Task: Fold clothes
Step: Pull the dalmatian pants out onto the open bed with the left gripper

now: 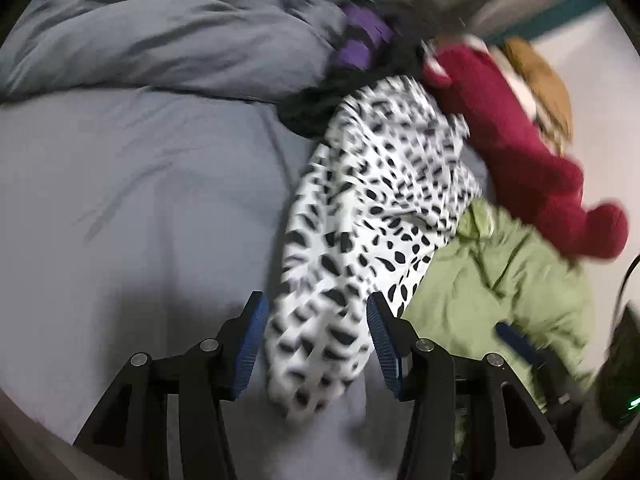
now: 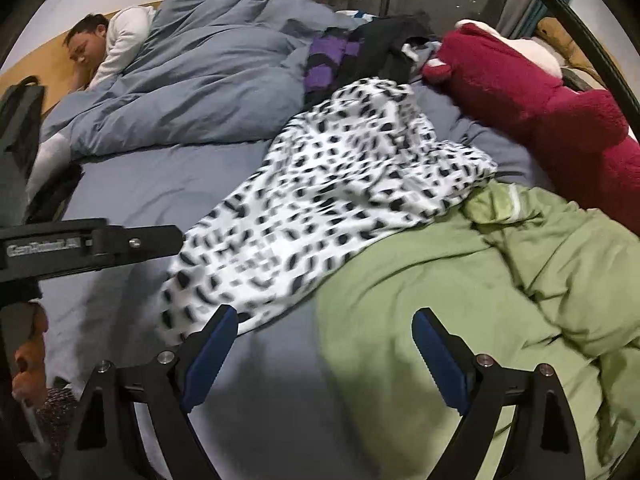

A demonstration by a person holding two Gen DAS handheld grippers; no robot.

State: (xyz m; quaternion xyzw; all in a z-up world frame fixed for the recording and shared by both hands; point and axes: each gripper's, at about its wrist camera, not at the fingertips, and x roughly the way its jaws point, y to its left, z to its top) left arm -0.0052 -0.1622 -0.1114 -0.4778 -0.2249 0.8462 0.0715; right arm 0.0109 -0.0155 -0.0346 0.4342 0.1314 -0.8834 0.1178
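Observation:
A white garment with black spots [image 1: 372, 200] lies crumpled across the grey bed sheet [image 1: 140, 200]. Its near end runs between the fingers of my left gripper [image 1: 317, 304]. The jaws stand apart and the blue pads do not press on the cloth. In the right wrist view the same spotted garment [image 2: 340, 200] partly overlaps a light green garment [image 2: 480, 300]. My right gripper [image 2: 326, 314] is wide open over the sheet [image 2: 160, 192], at the green garment's edge, and holds nothing. The green garment [image 1: 500, 280] lies right of the spotted one.
A person [image 2: 120, 40] sleeps under a grey duvet [image 2: 200, 80] at the far left of the bed. A dark red plush toy [image 2: 520, 92] lies along the right side. Purple and black clothes [image 2: 324, 60] are heaped at the back. A black bag [image 2: 20, 112] stands at the left.

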